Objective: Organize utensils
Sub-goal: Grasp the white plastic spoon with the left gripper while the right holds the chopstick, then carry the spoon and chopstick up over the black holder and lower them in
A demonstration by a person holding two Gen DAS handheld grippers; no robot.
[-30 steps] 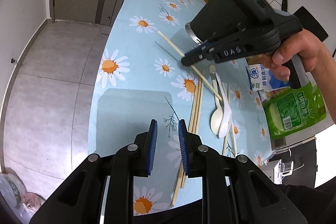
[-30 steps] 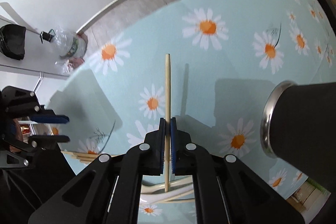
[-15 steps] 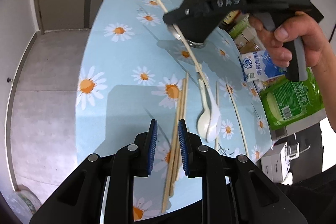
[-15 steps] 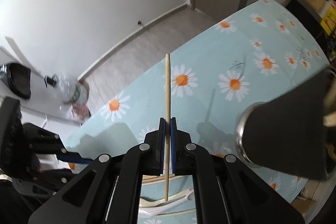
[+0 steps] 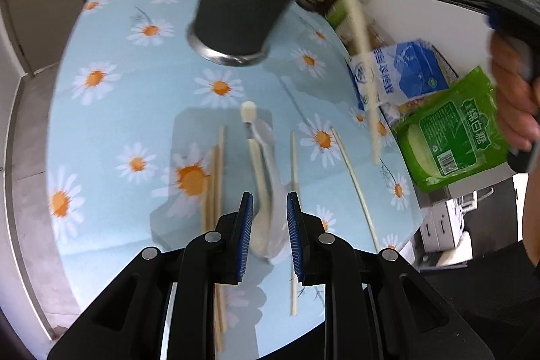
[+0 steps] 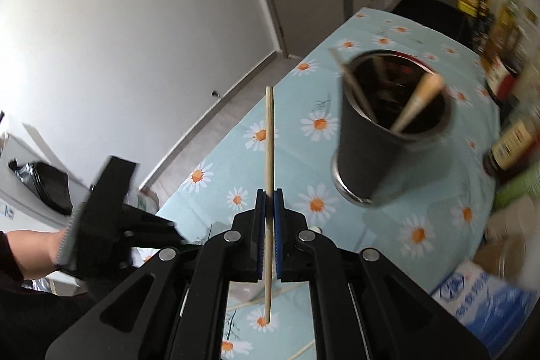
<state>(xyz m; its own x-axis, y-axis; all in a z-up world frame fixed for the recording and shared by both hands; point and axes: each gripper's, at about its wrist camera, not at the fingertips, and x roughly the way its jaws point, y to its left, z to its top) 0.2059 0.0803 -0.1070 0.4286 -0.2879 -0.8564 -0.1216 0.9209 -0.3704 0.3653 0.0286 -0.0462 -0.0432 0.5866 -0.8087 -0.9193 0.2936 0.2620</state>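
Right tongs (image 6: pixel 267 215) pinch one chopstick (image 6: pixel 268 157) mid-shaft, left of the black holder cup (image 6: pixel 388 137); tip it vertical over the rim before release; left tongs (image 5: pixel 269 225) slightly parted, empty above spoon (image 5: pixel 266 191) on worktop (image 5: pixel 111 110).

A green packet (image 5: pixel 452 137) lies beside a blue-white bag (image 5: pixel 401 73).

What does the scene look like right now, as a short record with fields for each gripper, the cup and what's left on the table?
right gripper: shut on a chopstick, lifted off the table
left gripper: jaws apart, empty, above the white spoon
cup: dark, upright on the daisy tablecloth, utensils already inside
left on table: spoon, several chopsticks
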